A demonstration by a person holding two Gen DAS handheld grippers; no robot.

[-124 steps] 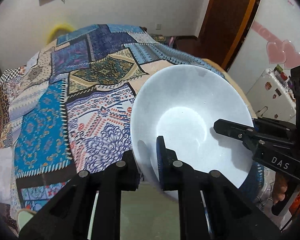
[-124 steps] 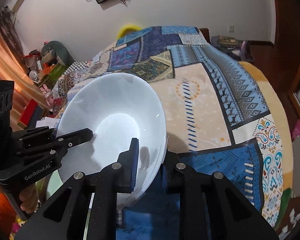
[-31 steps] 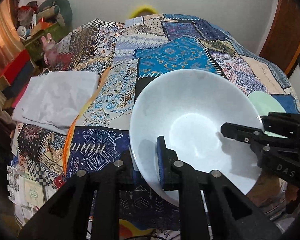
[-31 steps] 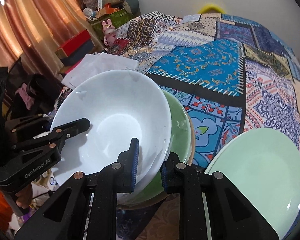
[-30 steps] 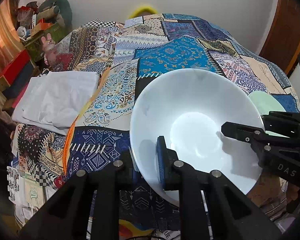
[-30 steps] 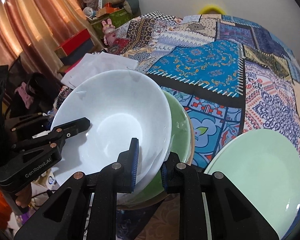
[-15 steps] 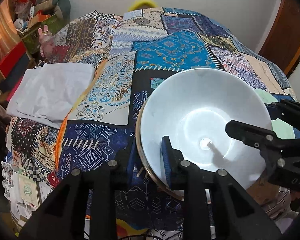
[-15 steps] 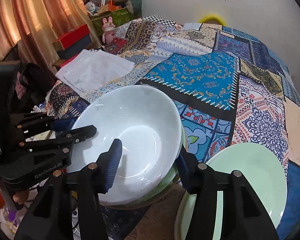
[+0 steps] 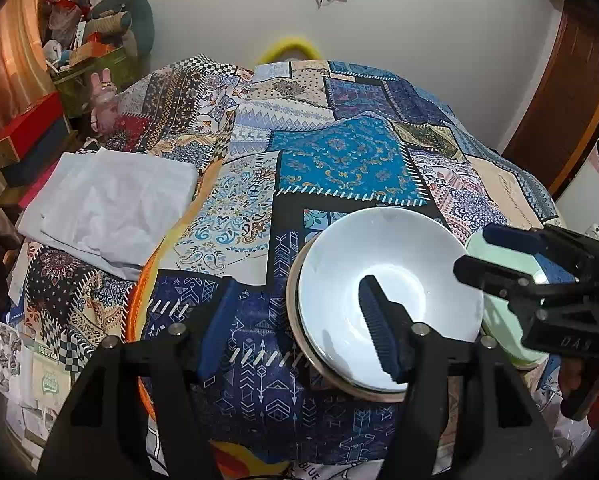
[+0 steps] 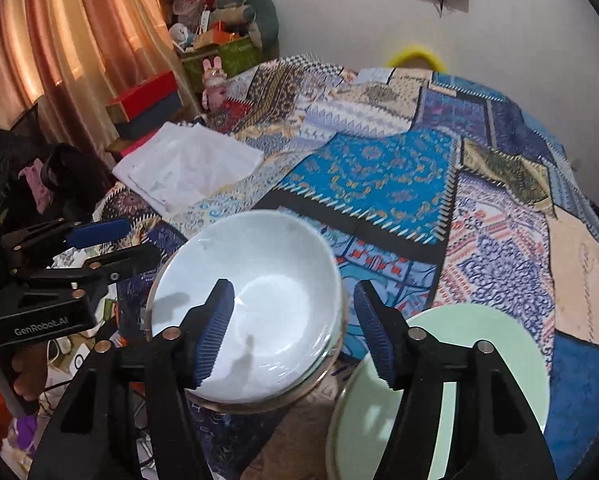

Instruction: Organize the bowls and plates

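A white bowl (image 9: 395, 276) (image 10: 255, 280) rests on the bed, nested in a stack whose tan lower rim (image 9: 293, 316) shows at its edge. My left gripper (image 9: 297, 328) (image 10: 139, 240) straddles the bowl's left rim; its jaws are opening and the pads are off the rim. My right gripper (image 10: 295, 332) (image 9: 473, 252) straddles the right rim the same way, jaws opening, pads clear of it. A pale green plate (image 10: 451, 380) (image 9: 503, 340) lies just right of the stack, partly hidden behind my right gripper.
A patchwork bedspread (image 9: 339, 168) covers the bed. A folded white cloth (image 9: 111, 208) (image 10: 187, 164) lies at its left side. Boxes, toys and a curtain (image 10: 59, 48) crowd the far left. A brown door (image 9: 571, 92) stands at the right. The bed's near edge drops off just below the stack.
Both grippers have let go of the white bowl: their jaws spread wide and both rose a little. The bowl, held tilted before, now sits level in the stack.
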